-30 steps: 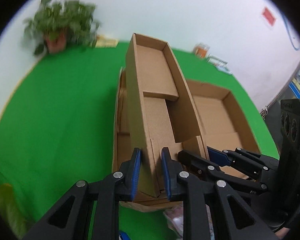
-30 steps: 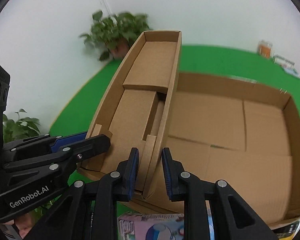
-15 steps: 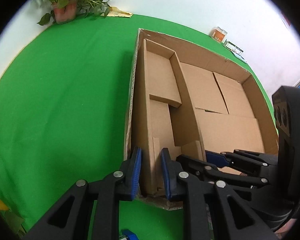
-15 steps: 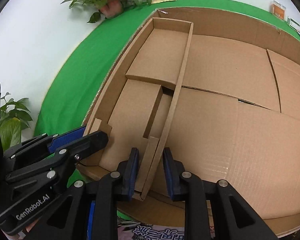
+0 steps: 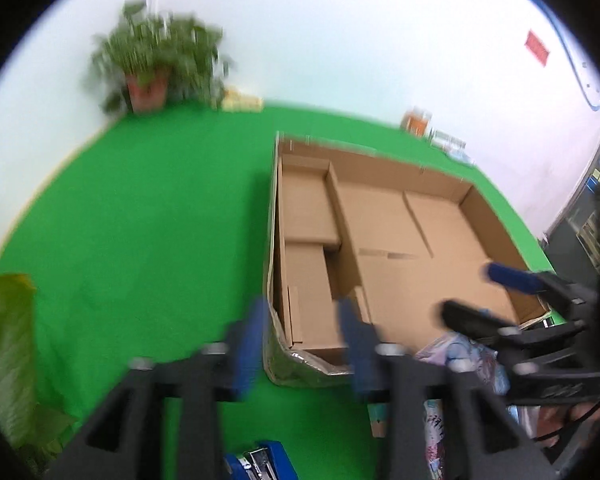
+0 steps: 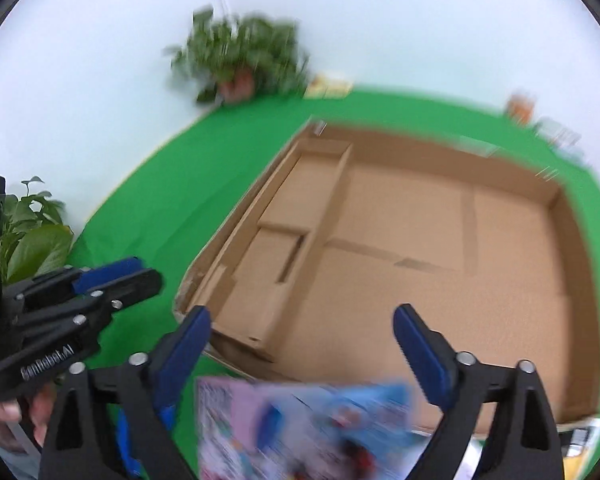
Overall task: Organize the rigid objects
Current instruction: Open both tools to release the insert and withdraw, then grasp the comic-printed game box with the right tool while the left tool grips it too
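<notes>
A large shallow cardboard box point(image 5: 476, 200) point(image 6: 556, 208) lies on the green table. A narrow cardboard tray point(image 5: 308, 264) point(image 6: 276, 264) lies flat inside it along its left wall. My left gripper point(image 5: 302, 334) is open and empty, just in front of the box's near left corner. My right gripper point(image 6: 302, 344) is open wide and empty, above the box's near edge. A pink and blue picture box point(image 6: 300, 428) point(image 5: 456, 356) lies on the table just below the right gripper. Both views are blurred.
A potted plant point(image 5: 152, 68) point(image 6: 240, 60) stands at the table's far edge by the white wall. Small items point(image 5: 418, 120) sit at the far right. A blue stapler-like object point(image 5: 260, 464) lies near the front edge. Large leaves point(image 5: 8, 344) are at the left.
Both grippers have let go of the narrow tray, opened and pulled back. The tray, held tilted up a second ago, now lies flat in the big box.
</notes>
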{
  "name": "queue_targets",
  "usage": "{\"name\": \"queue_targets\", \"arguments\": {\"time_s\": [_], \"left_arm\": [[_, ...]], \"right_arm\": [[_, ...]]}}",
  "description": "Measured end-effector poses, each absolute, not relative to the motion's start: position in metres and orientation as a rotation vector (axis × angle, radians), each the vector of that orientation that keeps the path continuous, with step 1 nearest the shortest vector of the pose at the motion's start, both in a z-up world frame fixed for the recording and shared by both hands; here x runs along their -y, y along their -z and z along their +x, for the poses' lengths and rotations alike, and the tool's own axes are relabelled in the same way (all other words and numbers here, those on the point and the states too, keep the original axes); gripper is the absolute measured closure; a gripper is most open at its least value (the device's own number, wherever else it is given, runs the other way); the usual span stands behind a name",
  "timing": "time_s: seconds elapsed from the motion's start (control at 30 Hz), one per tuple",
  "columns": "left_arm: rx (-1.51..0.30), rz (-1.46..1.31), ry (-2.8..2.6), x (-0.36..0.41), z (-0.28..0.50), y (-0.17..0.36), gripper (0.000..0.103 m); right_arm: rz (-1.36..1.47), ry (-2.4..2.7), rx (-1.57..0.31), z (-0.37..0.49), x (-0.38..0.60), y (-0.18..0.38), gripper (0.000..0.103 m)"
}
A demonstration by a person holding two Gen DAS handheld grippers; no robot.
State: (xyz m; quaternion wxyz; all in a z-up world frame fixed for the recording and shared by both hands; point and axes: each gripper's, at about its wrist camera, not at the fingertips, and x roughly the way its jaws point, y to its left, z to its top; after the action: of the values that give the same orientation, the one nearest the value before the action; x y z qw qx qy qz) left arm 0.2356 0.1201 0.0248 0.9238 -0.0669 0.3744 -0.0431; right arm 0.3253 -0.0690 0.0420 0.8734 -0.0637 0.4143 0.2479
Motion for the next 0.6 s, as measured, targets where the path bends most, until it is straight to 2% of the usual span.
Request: {"name": "queue_targets", "arguments": {"time_s": [0.03,0.1,0.17,0.27,0.4,0.6], "left_arm": [[-0.708,-0.116,0.064,-0.115,0.223,-0.032,0.013],[-0.553,-0.075,0.031,-0.102,0.192,-0.044,0.008],[-0.492,-0.044,0.043,-0.089,0.173,-0.049,0.000],[-0.526,-0.053,0.096,-0.070,0.155,-0.044,0.000],[-0.690,-0.167,0.191,-0.057,0.144,-0.020,0.000],[-0.992,-0.407,0.240,-0.054,0.160,0.034,0.002]], "right_arm": [[-0.144,-0.495,-0.801,0.315,0.080,-0.053,0.001],[-0.166,-0.472,-0.720,0.295,0.101,-0.067,0.000],[-0.180,-0.474,-0.689,0.278,0.116,-0.074,0.000],[-0.174,-0.481,-0.683,0.257,0.151,-0.068,0.000],[-0.073,-0.577,-0.792,0.244,0.181,-0.039,0.000],[-0.107,-0.620,-0.917,0.234,0.178,0.017,0.001]]}}
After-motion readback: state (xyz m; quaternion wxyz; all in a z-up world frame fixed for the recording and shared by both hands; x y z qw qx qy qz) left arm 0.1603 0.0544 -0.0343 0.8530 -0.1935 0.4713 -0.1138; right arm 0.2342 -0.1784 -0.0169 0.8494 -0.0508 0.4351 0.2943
